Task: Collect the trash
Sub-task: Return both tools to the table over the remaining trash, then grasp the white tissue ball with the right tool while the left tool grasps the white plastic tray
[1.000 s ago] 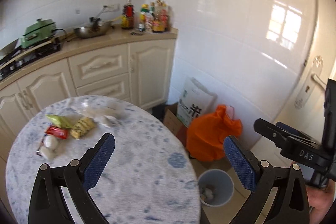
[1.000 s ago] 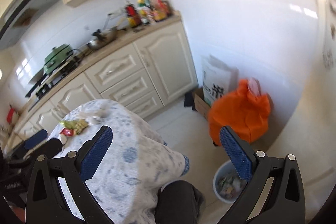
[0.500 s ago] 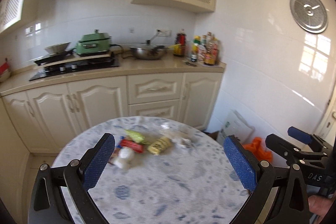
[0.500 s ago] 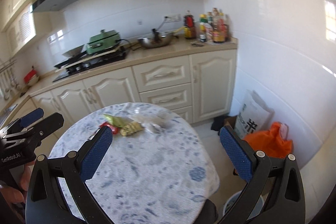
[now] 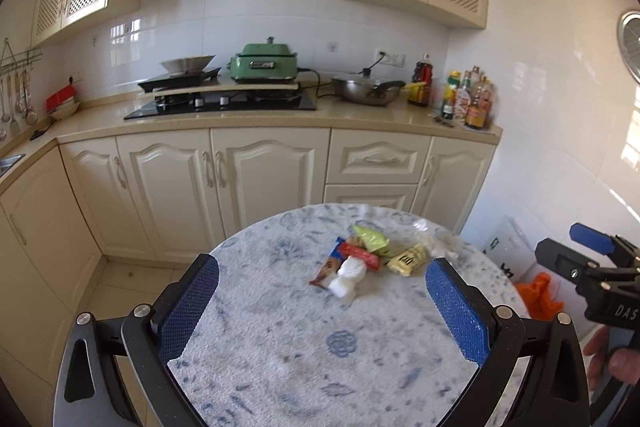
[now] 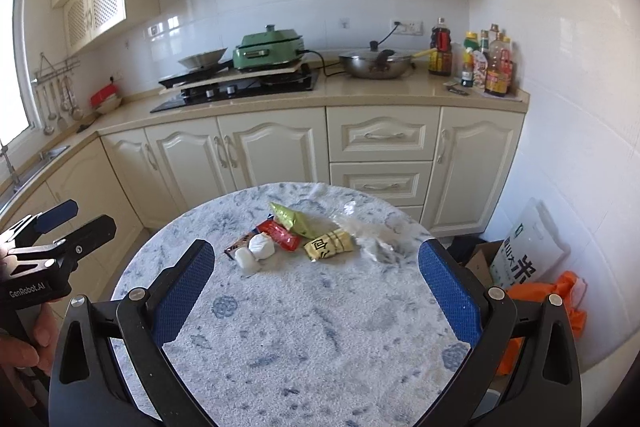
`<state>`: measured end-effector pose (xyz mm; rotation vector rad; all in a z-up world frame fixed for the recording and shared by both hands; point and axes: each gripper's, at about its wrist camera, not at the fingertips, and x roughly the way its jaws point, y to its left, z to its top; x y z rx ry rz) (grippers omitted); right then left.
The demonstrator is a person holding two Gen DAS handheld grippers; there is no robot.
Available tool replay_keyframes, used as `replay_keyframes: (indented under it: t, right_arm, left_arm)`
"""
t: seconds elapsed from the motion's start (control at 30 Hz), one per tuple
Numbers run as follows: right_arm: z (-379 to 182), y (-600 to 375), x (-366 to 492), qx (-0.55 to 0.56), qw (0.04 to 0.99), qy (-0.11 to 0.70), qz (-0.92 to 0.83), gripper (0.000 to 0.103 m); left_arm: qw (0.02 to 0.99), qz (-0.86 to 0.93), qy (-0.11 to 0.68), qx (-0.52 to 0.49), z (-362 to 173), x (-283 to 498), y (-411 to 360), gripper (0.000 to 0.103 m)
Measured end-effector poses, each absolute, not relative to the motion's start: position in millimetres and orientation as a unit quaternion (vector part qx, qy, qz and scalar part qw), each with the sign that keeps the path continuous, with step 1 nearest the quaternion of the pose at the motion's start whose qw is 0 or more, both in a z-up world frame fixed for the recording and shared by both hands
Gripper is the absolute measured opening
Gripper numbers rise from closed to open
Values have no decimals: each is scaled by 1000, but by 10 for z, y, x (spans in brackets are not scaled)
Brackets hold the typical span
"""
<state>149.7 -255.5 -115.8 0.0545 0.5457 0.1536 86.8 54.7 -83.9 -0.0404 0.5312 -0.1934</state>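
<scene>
A small heap of trash lies on the far part of a round table with a blue-patterned white cloth (image 5: 280, 339) (image 6: 320, 339): a crumpled white tissue (image 5: 347, 275) (image 6: 261, 246), a red wrapper (image 5: 359, 254) (image 6: 279, 234), a green packet (image 5: 370, 237) (image 6: 294, 219), a yellow packet (image 5: 408, 259) (image 6: 329, 245) and clear plastic film (image 5: 436, 239) (image 6: 372, 231). My left gripper (image 5: 322, 305) is open and empty, above the table's near side. My right gripper (image 6: 318, 297) is open and empty, likewise short of the heap.
Cream kitchen cabinets (image 6: 380, 135) and a counter with a stove, a green cooker (image 5: 264, 63), a pan and bottles stand behind the table. An orange bag (image 6: 560, 307), a rice sack (image 6: 528, 255) and a cardboard box sit on the floor to the right.
Both grippers swung left and up, from looking down at the floor bin and orange bag to facing the table and counter. The trash heap now sits centred ahead. Both stayed open.
</scene>
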Motion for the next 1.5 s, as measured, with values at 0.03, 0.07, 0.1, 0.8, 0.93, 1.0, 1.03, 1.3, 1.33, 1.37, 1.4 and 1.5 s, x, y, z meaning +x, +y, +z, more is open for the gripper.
replay_keyframes:
  t: [0.03, 0.07, 0.1, 0.8, 0.93, 1.0, 1.03, 1.3, 1.33, 1.37, 1.4, 1.5]
  right_arm:
    - [-1193, -2539, 1536, 25, 958, 274, 78, 103]
    - [-1216, -2517, 1561, 24, 957, 277, 79, 103]
    - [-1245, -2503, 1594, 23, 956, 282, 81, 103]
    - [-2387, -2576, 2789, 66, 899, 419, 106, 103]
    - [-2512, -2469, 2988, 71, 891, 429, 127, 99]
    - [-2555, -2463, 3048, 74, 890, 433, 127, 97]
    - [-2571, -2476, 3067, 79, 889, 433, 126, 97]
    - [-2664, -2538, 3134, 91, 885, 442, 116, 97]
    - [-2673, -2512, 3137, 90, 884, 443, 119, 97]
    - [-2686, -2479, 3143, 88, 883, 444, 123, 97]
    - [-2695, -2445, 3144, 87, 882, 445, 127, 97]
    - [-2731, -2322, 3157, 81, 878, 450, 140, 97]
  left_arm:
    - [959, -93, 268, -21, -866, 937, 567, 102]
    - [957, -92, 274, -23, -900, 986, 578, 102]
    - [955, -91, 281, -25, -937, 1040, 587, 102]
    - [916, -88, 393, -2, -1887, 2575, 121, 102]
    - [910, -88, 405, 1, -2069, 2926, 26, 102]
    - [909, -90, 407, 9, -2203, 3039, -72, 100]
    - [907, -88, 412, 17, -2271, 3130, -119, 95]
    - [904, -109, 414, 4, -2499, 3526, -229, 58]
    - [904, -111, 414, -9, -2504, 3531, -186, 52]
    - [903, -114, 413, -20, -2511, 3547, -131, 47]
    - [903, -117, 413, -29, -2519, 3550, -72, 44]
    - [900, -122, 415, -53, -2540, 3599, 114, 41]
